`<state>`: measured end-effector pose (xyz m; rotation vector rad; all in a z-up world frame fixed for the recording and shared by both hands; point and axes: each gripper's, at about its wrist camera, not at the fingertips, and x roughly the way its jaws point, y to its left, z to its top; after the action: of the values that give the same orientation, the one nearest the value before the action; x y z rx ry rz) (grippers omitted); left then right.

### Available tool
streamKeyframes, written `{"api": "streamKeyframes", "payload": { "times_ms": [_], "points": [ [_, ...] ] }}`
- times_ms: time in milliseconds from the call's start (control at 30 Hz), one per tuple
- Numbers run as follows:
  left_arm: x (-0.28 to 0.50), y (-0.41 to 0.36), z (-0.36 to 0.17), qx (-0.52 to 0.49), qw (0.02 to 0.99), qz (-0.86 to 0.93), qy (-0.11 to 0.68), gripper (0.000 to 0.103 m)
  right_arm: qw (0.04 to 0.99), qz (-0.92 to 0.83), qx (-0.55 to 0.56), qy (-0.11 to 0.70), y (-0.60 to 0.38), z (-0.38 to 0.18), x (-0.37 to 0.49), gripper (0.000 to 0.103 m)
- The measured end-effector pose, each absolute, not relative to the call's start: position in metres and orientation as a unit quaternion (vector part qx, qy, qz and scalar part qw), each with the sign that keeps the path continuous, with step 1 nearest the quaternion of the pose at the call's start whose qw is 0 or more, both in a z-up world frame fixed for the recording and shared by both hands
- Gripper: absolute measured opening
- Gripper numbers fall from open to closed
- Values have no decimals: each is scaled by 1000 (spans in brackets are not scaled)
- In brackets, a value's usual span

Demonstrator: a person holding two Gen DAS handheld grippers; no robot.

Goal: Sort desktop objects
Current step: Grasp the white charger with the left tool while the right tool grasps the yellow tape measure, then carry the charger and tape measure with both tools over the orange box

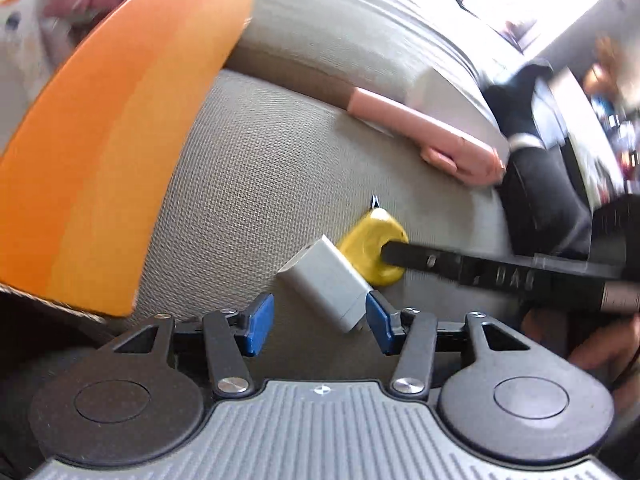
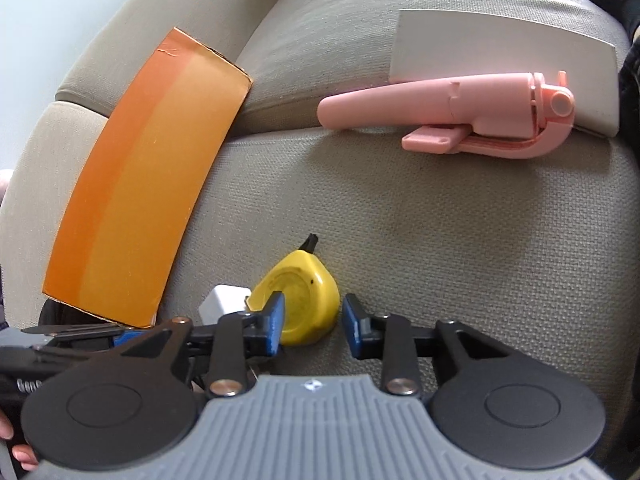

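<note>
Your right hand-held gripper (image 2: 312,326) straddles the small yellow plastic tape measure (image 2: 298,304) on the beige woven sofa cushion (image 2: 460,248), its blue pads parted narrowly: the left pad lies against the yellow shell, the right pad stands just clear, so nothing is clamped yet. You come at it steeply from above, which suits a low, rounded body lying flat on soft fabric.

Your left hand-held gripper (image 1: 320,322) stands fairly wide around the white rectangular plastic charger block (image 1: 326,284); the right pad is at the block's corner, the left pad is well clear, so that one is not held either. The charger lies touching the tape measure, so the two grippers work close together and you risk nudging one item while closing on the other.

Beside them, the orange cardboard box (image 2: 140,200) leans on the armrest, probably the sorting bin. A pink plastic folding handle (image 2: 460,116) rests at the seat's back crease, partly on a white card (image 2: 500,52).
</note>
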<state>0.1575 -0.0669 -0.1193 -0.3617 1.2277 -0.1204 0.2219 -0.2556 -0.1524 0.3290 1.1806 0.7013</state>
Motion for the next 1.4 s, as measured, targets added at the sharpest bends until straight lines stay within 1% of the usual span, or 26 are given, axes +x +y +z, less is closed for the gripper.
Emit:
{"api": "streamKeyframes", "payload": {
  "times_ms": [167,367,400,467,533,600,700,833,967,1033,1067,1100,1300,1400],
  "points": [
    [184,-67,-135,-225,782,-32,580,59,758,321,164,544,-257,-155,222,37],
    [188,-76,-146,-214,783,-7,584,59,753,326,175,543,-257,-160,223,38],
    [188,-75,-148,-213,783,-7,584,56,749,327,185,545,-259,-162,225,38],
    [187,-73,-150,-211,787,-15,580,56,746,326,193,547,-259,-163,227,38],
    [186,-73,-149,-208,789,-18,578,55,747,332,197,541,-259,-162,226,33],
    [186,-71,-148,-207,790,-22,577,53,745,335,211,538,-262,-161,225,26],
    [185,-64,-147,-207,789,-24,578,49,743,344,215,533,-265,-156,220,23],
    [182,-54,-144,-206,794,-11,571,48,747,358,169,534,-257,-143,210,22],
    [182,-47,-146,-212,794,-8,570,48,744,360,130,548,-251,-140,201,22],
    [184,-47,-147,-215,794,-16,569,48,745,352,118,555,-249,-145,201,27],
    [184,-48,-148,-218,792,-21,570,48,740,352,129,558,-250,-148,202,31],
    [185,-49,-149,-220,791,-24,570,47,736,349,140,563,-251,-151,205,32],
    [186,-43,-151,-235,788,-28,568,47,703,329,239,583,-265,-172,221,30],
    [187,-44,-152,-230,790,-30,567,47,695,326,255,587,-265,-177,224,31]
  ]
}}
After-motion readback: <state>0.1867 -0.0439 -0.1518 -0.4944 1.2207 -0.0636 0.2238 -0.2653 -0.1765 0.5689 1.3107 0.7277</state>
